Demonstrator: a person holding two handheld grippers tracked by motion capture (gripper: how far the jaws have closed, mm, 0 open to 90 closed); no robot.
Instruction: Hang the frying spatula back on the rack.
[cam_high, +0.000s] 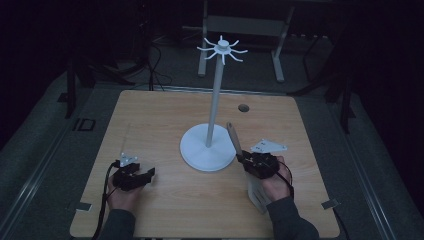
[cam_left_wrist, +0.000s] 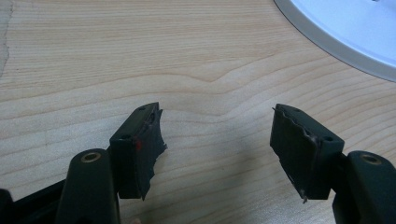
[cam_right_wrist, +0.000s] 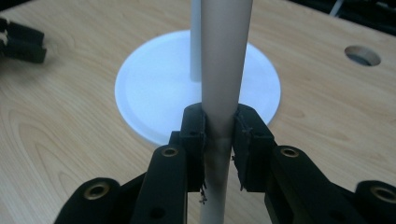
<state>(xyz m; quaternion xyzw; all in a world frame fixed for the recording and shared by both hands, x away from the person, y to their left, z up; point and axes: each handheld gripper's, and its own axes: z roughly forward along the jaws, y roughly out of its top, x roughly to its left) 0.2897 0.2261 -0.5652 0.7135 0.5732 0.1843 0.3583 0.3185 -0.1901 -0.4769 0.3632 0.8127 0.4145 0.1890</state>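
While clamped, handle (cam_right_wrist: 223, 70) between right tongs (cam_right_wrist: 219, 135)

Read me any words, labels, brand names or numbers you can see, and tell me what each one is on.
"ID": dark characters on the floor mat left of the table, dim, so the reading is uncertain.
No other text is legible: none on the white stand or the handle.
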